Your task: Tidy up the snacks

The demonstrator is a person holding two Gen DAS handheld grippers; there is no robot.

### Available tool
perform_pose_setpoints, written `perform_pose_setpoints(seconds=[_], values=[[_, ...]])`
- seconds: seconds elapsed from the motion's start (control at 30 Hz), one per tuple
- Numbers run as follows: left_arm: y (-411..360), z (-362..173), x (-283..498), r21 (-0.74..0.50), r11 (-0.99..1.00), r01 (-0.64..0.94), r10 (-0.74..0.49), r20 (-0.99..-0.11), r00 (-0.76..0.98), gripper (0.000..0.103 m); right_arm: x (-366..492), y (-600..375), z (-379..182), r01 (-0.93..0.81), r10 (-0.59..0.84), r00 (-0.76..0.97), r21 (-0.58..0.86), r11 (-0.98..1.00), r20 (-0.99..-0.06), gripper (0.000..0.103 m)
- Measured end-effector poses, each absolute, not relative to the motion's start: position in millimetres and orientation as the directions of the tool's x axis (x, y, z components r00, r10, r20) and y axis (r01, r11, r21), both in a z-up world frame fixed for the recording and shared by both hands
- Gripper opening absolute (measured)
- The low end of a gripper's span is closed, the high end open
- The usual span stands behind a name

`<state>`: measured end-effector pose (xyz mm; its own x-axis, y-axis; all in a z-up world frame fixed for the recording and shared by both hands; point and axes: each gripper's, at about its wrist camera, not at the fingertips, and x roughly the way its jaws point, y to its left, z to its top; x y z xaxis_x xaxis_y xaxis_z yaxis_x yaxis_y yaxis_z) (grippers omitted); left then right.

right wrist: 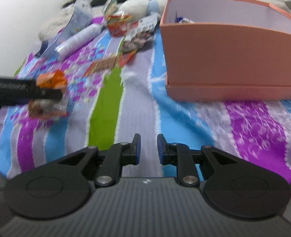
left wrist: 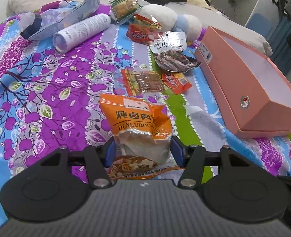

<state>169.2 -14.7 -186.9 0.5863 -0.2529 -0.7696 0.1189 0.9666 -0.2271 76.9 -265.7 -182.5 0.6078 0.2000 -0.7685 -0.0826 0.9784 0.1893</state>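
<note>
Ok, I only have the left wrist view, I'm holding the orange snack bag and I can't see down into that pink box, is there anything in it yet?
Observer: Yes. The right wrist view looks into the pink box; a blue and white wrapper shows at its far left corner.
Operator: And my right gripper?
Observer: The right gripper has nothing between its fingers, over bare bedspread.
Operator: Is the bag gripped from outside too?
Observer: Yes, the left gripper crosses the orange snack bag, clamped.

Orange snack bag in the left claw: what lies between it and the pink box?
In the left wrist view, only bare floral bedspread lies between the orange snack bag and the pink box; no snack lies on that stretch.
</note>
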Motion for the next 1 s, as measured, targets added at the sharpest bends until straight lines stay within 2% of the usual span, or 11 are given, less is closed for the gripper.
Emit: perform_pose_setpoints(seconds=[0.03, 0.1, 0.13, 0.47, 0.7, 1.0], values=[[-14, -188, 169, -0.231, 0.966, 0.120, -0.256, -0.769, 0.586, 0.062, 72, -268, -182, -0.100, 0.215, 0.581, 0.193, 0.976, -0.785, 0.028], [-13, -189, 166, -0.240, 0.963, 0.122, -0.266, -0.767, 0.585, 0.062, 65, -269, -181, -0.136, 0.235, 0.542, 0.192, 0.972, -0.807, 0.049], [-13, -189, 165, -0.244, 0.962, 0.122, -0.268, -0.766, 0.584, 0.062, 60, -269, -180, -0.161, 0.247, 0.521, 0.190, 0.968, -0.817, 0.051], [4, -197, 154, -0.300, 0.948, 0.110, -0.306, -0.755, 0.580, 0.062, 64, -245, -213, -0.290, 0.341, 0.201, 0.276, 0.916, -0.919, 0.051], [21, -201, 147, -0.332, 0.937, 0.105, -0.329, -0.747, 0.578, 0.062, 75, -221, -254, -0.367, 0.254, -0.015, 0.242, 0.898, -0.967, 0.050], [42, -209, 146, -0.380, 0.923, 0.066, -0.343, -0.732, 0.588, 0.062, 78, -195, -288, -0.434, 0.191, -0.188, 0.256, 0.864, -0.963, 0.046]])
